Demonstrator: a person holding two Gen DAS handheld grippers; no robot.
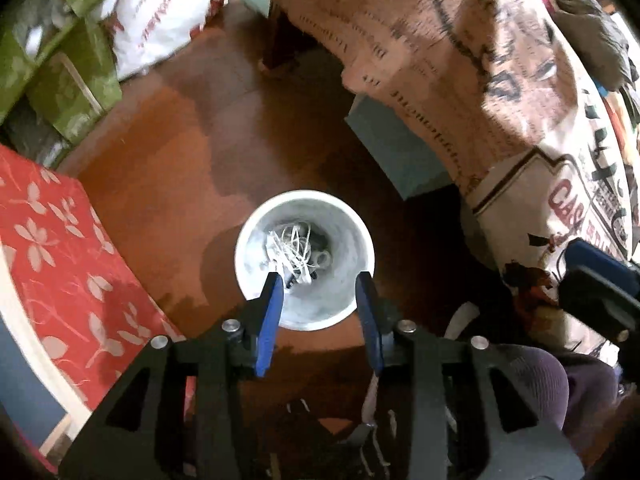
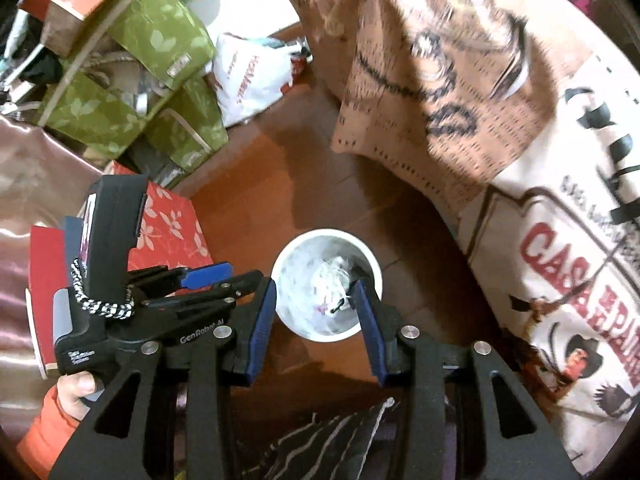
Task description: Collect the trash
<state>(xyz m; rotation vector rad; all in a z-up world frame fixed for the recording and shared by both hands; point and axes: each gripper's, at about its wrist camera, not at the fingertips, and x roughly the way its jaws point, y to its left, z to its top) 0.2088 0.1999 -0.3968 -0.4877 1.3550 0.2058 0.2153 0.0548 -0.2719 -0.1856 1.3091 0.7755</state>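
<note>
Both my grippers point steeply down over the white bin (image 1: 305,259) standing on the brown floor (image 1: 192,152). My left gripper (image 1: 320,282) has its jaws apart, nothing between them. My right gripper (image 2: 316,292) likewise stands apart and empty. The trash (image 1: 296,248), a tangle of white scraps, lies inside the bin. A hand (image 2: 76,394) in an orange sleeve (image 2: 44,436) grips the left tool.

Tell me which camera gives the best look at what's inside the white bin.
The left wrist view: it looks almost straight down into the white bin, so the tangle of white string on the bottom shows clearly between the open fingers. The right wrist view shows the bin smaller, its contents only a blurred white clump.
</note>
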